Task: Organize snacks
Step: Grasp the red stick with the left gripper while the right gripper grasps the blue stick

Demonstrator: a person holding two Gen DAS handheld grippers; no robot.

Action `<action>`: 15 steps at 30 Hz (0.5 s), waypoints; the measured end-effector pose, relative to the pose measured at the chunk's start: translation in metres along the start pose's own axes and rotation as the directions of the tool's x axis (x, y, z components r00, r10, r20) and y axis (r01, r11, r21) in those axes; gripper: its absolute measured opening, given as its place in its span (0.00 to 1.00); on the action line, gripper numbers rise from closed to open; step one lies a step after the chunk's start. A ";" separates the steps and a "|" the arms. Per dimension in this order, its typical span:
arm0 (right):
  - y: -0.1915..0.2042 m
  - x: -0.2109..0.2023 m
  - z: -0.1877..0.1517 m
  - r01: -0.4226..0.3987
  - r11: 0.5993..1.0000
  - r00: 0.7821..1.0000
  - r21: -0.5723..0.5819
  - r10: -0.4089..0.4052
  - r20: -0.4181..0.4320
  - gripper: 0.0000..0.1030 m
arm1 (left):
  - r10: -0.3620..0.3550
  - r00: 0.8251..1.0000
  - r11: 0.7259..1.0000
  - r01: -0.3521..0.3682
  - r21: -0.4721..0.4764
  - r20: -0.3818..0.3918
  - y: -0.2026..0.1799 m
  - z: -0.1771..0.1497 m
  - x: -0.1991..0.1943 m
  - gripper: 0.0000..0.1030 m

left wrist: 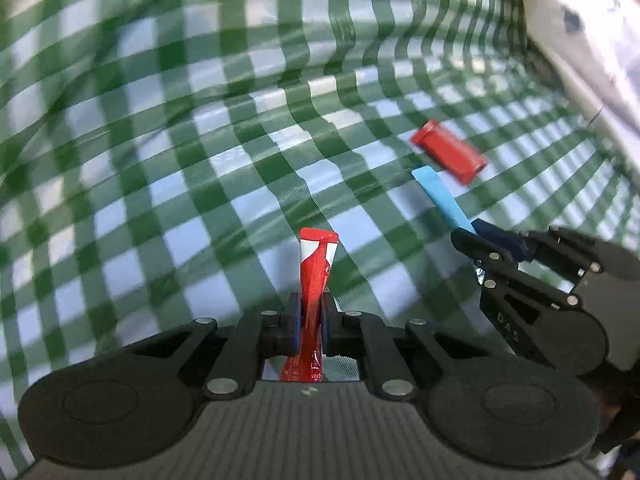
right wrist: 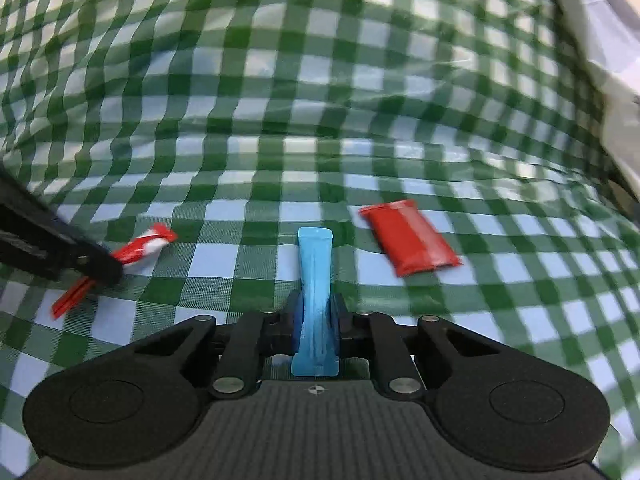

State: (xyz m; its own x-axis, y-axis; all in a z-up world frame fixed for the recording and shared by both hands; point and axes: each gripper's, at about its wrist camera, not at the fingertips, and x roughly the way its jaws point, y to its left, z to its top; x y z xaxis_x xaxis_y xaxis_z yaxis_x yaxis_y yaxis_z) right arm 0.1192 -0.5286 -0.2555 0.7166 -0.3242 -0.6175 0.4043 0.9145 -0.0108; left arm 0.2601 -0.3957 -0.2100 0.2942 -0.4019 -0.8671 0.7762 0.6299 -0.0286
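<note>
My left gripper (left wrist: 310,320) is shut on a red and white stick snack (left wrist: 316,268), which points forward above the green checked cloth (left wrist: 200,184). My right gripper (right wrist: 316,320) is shut on a light blue stick snack (right wrist: 316,276). A red snack packet (right wrist: 408,238) lies on the cloth just right of the blue stick. In the left wrist view the right gripper (left wrist: 480,244) holds the blue stick (left wrist: 440,198) at right, with the red packet (left wrist: 448,150) beyond it. In the right wrist view the left gripper (right wrist: 100,266) holds the red and white stick (right wrist: 140,246) at left.
The green checked cloth (right wrist: 280,120) is wrinkled and rises in folds at the back. A white patterned fabric (left wrist: 592,40) lies along the right edge, also seen in the right wrist view (right wrist: 616,92).
</note>
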 end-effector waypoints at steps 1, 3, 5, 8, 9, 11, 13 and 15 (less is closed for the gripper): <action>-0.001 -0.012 0.001 -0.001 1.000 1.000 0.016 0.001 0.012 0.14 | 0.002 1.000 1.000 -0.002 -0.009 0.004 -0.005 -0.005 -0.010 0.10; 0.002 -0.041 0.000 -0.023 0.998 0.999 0.060 0.021 0.027 0.14 | 0.013 1.000 1.000 -0.012 -0.014 0.022 -0.011 -0.019 -0.038 0.10; 0.011 -0.073 -0.002 -0.059 0.995 0.997 0.081 0.055 0.049 0.14 | 0.012 0.999 1.000 -0.011 -0.019 0.042 -0.016 -0.038 -0.070 0.10; 0.031 -0.119 -0.007 -0.102 0.988 0.993 0.114 0.094 0.074 0.14 | 0.005 0.999 0.999 -0.002 -0.054 0.050 -0.019 -0.061 -0.110 0.10; 0.039 -0.136 -0.008 -0.116 0.985 0.991 0.126 0.106 0.081 0.14 | 0.007 0.998 0.997 -0.003 -0.075 0.057 -0.018 -0.070 -0.126 0.10; 0.056 -0.170 -0.009 -0.142 0.979 0.985 0.144 0.126 0.114 0.14 | 0.015 0.998 0.994 -0.007 -0.113 0.067 -0.014 -0.087 -0.157 0.10; 0.069 -0.206 -0.012 -0.162 0.973 0.980 0.166 0.139 0.142 0.14 | 0.037 0.996 0.990 -0.026 -0.136 0.083 -0.010 -0.104 -0.185 0.10; 0.084 -0.237 -0.015 -0.185 0.965 0.975 0.185 0.156 0.161 0.14 | 0.057 0.994 0.985 -0.041 -0.167 0.092 -0.003 -0.124 -0.216 0.10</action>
State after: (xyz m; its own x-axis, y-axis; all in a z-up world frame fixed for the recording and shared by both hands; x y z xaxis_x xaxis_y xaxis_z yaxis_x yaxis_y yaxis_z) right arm -0.0257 -0.3714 -0.1219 0.8529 -0.2124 -0.4769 0.3631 0.8977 0.2496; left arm 0.1254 -0.2286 -0.0844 0.3877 -0.4248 -0.8181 0.6596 0.7478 -0.0757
